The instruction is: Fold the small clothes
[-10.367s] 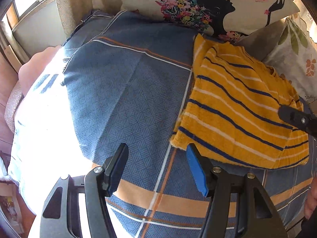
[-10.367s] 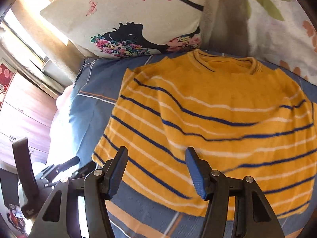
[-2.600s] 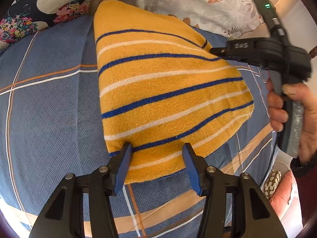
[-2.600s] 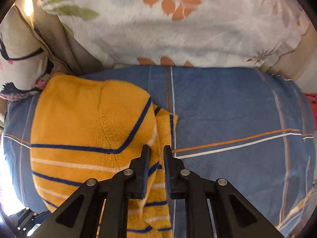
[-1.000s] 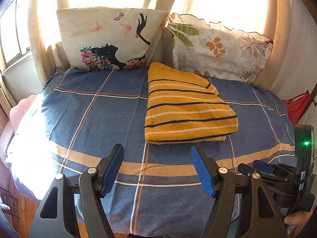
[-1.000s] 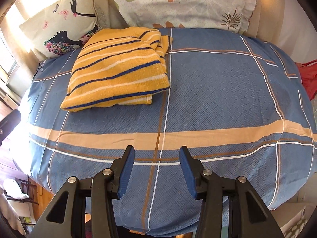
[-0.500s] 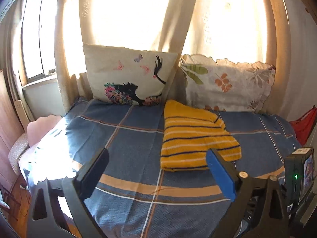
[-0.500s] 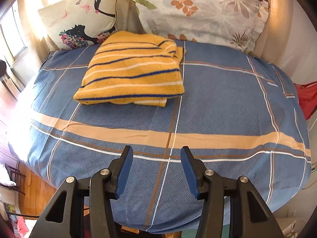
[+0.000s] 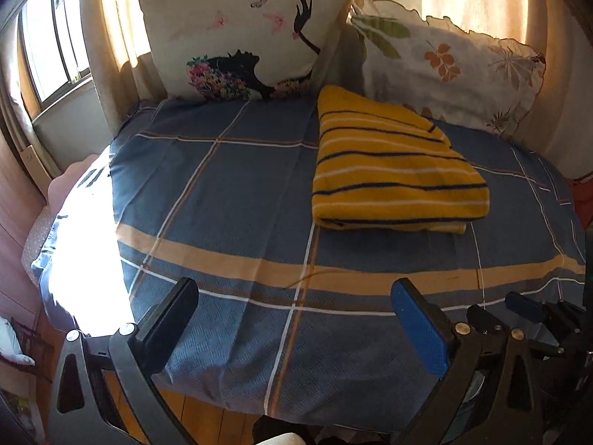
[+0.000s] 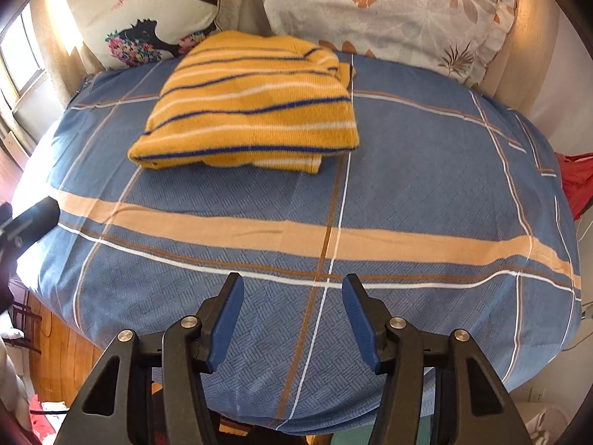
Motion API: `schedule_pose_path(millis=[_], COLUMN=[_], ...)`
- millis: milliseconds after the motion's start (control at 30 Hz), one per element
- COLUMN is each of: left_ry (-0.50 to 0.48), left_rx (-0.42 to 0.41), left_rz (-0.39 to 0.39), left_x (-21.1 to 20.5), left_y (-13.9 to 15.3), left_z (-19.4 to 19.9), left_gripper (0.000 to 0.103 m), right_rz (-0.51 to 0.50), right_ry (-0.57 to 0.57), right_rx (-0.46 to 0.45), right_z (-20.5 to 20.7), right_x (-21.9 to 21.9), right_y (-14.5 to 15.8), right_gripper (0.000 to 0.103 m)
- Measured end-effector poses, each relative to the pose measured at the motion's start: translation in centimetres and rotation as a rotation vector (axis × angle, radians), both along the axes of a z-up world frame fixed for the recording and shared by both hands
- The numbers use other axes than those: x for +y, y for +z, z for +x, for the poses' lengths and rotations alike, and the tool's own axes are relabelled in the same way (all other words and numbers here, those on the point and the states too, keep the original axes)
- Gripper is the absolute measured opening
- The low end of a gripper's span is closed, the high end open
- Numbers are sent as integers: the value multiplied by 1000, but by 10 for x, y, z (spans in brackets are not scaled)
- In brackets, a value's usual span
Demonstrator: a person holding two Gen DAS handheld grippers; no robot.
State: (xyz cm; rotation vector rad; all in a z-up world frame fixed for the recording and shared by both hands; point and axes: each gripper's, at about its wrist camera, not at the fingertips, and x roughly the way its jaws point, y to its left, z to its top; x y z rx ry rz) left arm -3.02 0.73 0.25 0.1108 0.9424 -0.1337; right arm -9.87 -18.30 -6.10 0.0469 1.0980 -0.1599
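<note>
A yellow sweater with blue and white stripes [image 9: 393,170] lies folded in a thick rectangle on the far part of the blue checked bed cover [image 9: 229,200], close to the pillows. It also shows in the right wrist view [image 10: 252,111]. My left gripper [image 9: 296,319] is wide open and empty, held over the near edge of the bed, well short of the sweater. My right gripper [image 10: 292,315] is open and empty, also at the near edge. Its tip shows at the lower right of the left wrist view [image 9: 526,307].
Two pillows lean at the back: one with a woman's silhouette [image 9: 244,44] and one with leaves [image 9: 444,70]. Curtains and a window [image 9: 55,48] stand behind and to the left. A red cloth [image 10: 578,185] lies off the right side. Wooden floor [image 10: 63,348] shows below the bed's edge.
Both grippers drew back from the folded sweater to the near edge of the bed. In the last half second the left view tilted down and the sweater did not move.
</note>
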Motion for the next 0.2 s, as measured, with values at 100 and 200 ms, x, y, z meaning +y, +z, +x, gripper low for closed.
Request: schedule_pose_path(millis=[100,200], left_ry=[3,-1], left_rx=[38,54], left_rz=[5,4], left_x=[-1,0], left_y=[-9,-12], left_z=[-1,0], left_gripper=[103,103], right_rz=[-6,-13], right_ry=[-8,-24], right_rx=[30,43], right_z=[2,3], right_x=[1,0], right_y=[-8,-12], right_gripper=[59,59])
